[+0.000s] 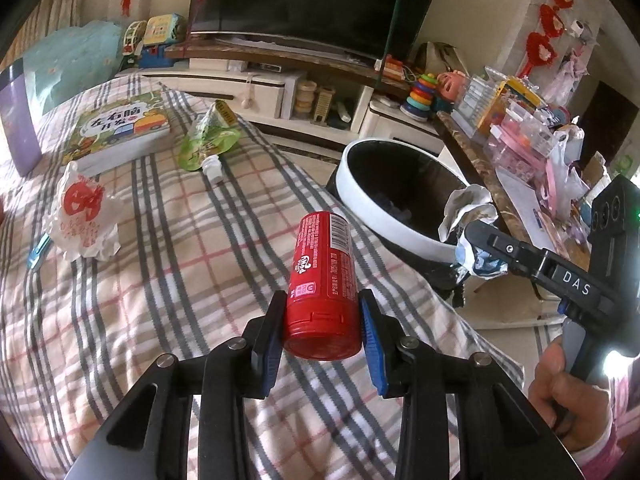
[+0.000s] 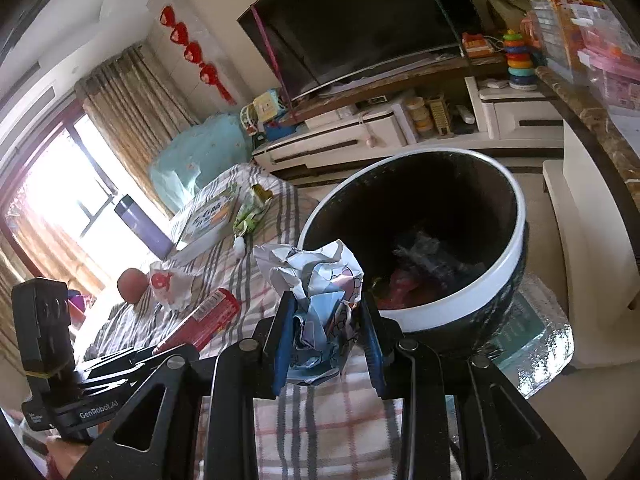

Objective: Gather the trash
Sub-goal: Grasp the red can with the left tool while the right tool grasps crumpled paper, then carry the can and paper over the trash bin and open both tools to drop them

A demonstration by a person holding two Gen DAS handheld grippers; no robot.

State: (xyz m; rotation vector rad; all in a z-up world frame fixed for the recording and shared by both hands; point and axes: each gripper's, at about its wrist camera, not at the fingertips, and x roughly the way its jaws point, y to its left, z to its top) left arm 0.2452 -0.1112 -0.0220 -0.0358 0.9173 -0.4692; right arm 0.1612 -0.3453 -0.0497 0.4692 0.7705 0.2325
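The left gripper [image 1: 323, 322] is clamped on a red tube-shaped container [image 1: 323, 280], its blue pads pressing the capped end on both sides while the body juts out ahead of the fingers, above the plaid blanket [image 1: 168, 288]. The right gripper [image 2: 326, 334] is clenched on a wad of crumpled paper [image 2: 316, 292], white and pale blue, which bulges up from between its pads. A hand [image 1: 568, 396] in a pink sleeve grips that tool's handle.

Take the white-rimmed trash bin [image 2: 496, 276] as the landmark. The paper wad hangs just beside its near rim, not yet over the opening. The red container sits further from the bin, out over the blanket. Some dark and reddish scraps already lie at the bottom of the bin.

Away from the bin, on the blanket, a green spouted pouch [image 1: 206, 140] lies nearest it, a picture book [image 1: 116, 132] lies beyond the pouch, and a crumpled white bag with red print [image 1: 82, 216] rests farther still. Behind the bin stands a low cabinet bearing a dark television [image 1: 316, 0].
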